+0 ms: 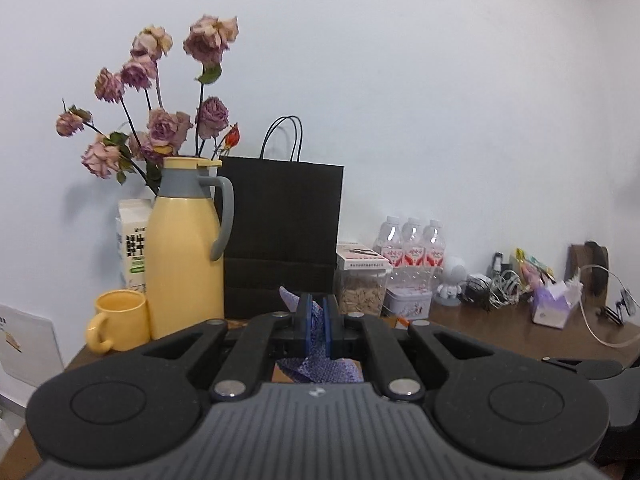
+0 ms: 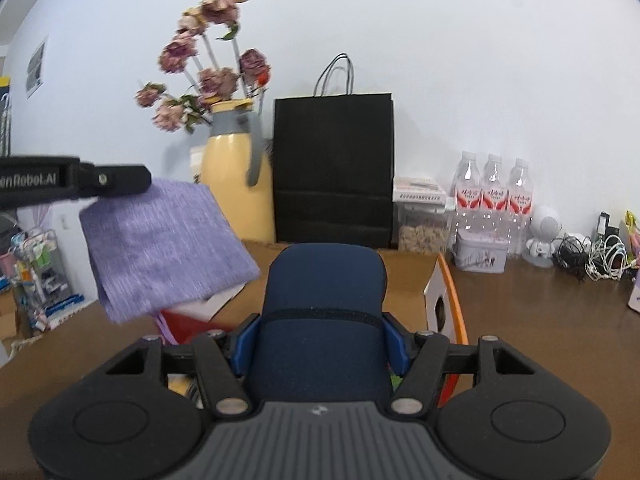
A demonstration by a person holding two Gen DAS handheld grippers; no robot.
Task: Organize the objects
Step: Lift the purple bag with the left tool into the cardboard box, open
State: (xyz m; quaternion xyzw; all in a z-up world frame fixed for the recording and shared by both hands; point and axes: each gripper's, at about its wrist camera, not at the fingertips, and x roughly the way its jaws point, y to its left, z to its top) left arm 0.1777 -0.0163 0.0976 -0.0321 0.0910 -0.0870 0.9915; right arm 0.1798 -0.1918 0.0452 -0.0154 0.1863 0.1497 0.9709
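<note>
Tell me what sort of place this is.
Likely a home or small office: a cluttered wooden desk against a wall, holding a yellow jug with dried roses, water bottles and tangled cables.

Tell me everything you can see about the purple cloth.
The purple cloth is a soft, heathered lilac knit, folded over into a rough rectangle. It hangs in the air, tilted, above the brown table, pinched at one edge by the left gripper, whose blue pads are closed on it. Nothing else touches it.

Plain white wall (image 1: 400,80) behind brown wooden table (image 2: 540,320).
</note>
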